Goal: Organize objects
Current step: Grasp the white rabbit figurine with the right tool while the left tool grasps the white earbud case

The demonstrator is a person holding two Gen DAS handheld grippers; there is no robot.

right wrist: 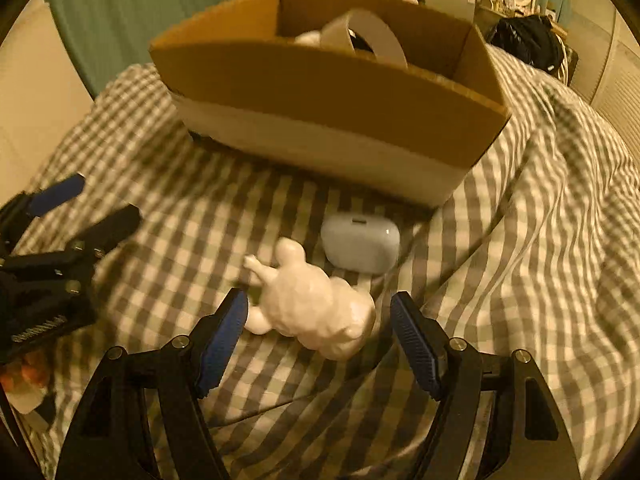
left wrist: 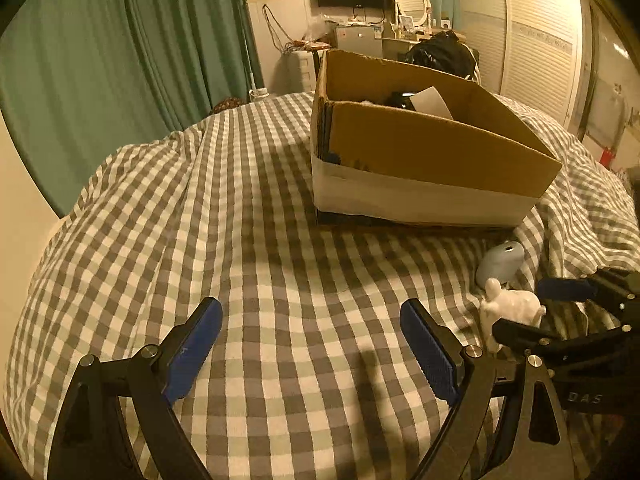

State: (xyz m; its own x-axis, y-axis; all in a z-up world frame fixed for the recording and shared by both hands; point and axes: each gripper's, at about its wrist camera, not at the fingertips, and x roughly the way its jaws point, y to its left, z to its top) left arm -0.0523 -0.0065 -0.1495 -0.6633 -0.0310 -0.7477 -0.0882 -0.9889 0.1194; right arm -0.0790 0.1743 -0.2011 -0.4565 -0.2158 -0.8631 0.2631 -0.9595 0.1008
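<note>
**Two items left on the bed, box partly filled**

So far the cardboard box on the checked bedcover already holds a few things: a roll of wide tape stands up inside it, with something dark and something pale beside it that are too hidden to name. By my reading that part of the sorting is done.

What remains lies on the cover in front of the box's near wall. A white figurine, shaped like a small animal, lies on its side, and a pale blue rounded case sits just behind it, close to the box wall and apart from it.

The right gripper hangs over the figurine with its jaws wide apart. The figurine's body lies between them, yet neither pad appears to press on it, so nothing is held. The left gripper is spread wide too, over bare cover toward the left side of the bed, empty.

The figurine looks like the next thing to go in the box, then the case.
</note>
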